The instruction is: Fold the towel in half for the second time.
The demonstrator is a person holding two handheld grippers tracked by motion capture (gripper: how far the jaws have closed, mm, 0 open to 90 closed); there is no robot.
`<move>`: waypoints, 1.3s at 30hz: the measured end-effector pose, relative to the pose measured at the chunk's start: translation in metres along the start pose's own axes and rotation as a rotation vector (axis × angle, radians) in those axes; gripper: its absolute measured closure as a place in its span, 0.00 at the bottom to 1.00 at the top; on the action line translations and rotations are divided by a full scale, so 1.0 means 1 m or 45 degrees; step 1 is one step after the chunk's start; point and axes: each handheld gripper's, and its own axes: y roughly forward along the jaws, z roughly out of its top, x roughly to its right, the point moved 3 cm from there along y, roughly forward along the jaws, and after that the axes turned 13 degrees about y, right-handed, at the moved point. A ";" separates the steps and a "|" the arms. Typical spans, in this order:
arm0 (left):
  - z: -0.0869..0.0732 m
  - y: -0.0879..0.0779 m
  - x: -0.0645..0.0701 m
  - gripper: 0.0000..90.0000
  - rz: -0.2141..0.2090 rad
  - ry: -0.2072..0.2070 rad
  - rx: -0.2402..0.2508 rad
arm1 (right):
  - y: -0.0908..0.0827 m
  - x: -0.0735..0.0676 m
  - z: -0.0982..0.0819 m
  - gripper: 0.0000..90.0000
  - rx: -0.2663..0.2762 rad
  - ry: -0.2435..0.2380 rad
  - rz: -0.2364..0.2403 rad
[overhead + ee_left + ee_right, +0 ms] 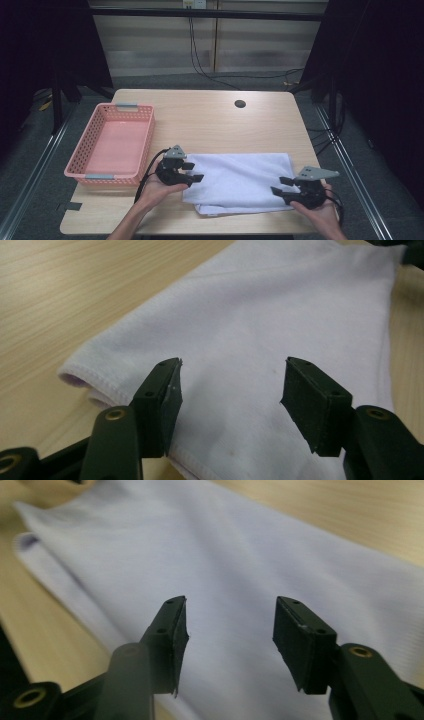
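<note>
Two open grippers (194,171) (280,185) (seemingly empty) over towel (240,180)

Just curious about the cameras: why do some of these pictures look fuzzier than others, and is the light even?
High view: table evenly lit, dark surroundings, soft detail. Left gripper view: towel hem near the jaws sharp, far end hazy. Right gripper view: towel smeared and soft, jaws crisper. No harsh glare anywhere.

White folded towel (240,181) lies flat at the table's near edge.
</note>
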 end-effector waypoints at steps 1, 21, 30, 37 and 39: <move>0.001 0.002 -0.004 0.44 0.020 -0.008 0.008 | 0.007 -0.009 0.001 0.51 -0.016 0.000 0.046; 0.000 0.004 -0.032 0.40 0.077 -0.128 0.047 | 0.146 -0.143 0.032 0.35 -0.317 -0.288 0.499; -0.002 0.001 -0.040 0.40 0.123 -0.154 0.055 | 0.149 -0.150 0.013 0.33 -0.272 -0.529 0.376; -0.002 0.000 -0.060 0.39 0.177 -0.216 0.077 | 0.148 -0.144 0.014 0.59 -0.231 -0.564 0.327; -0.005 0.004 -0.064 0.39 0.181 -0.222 0.057 | 0.149 -0.140 0.017 0.68 -0.223 -0.552 0.334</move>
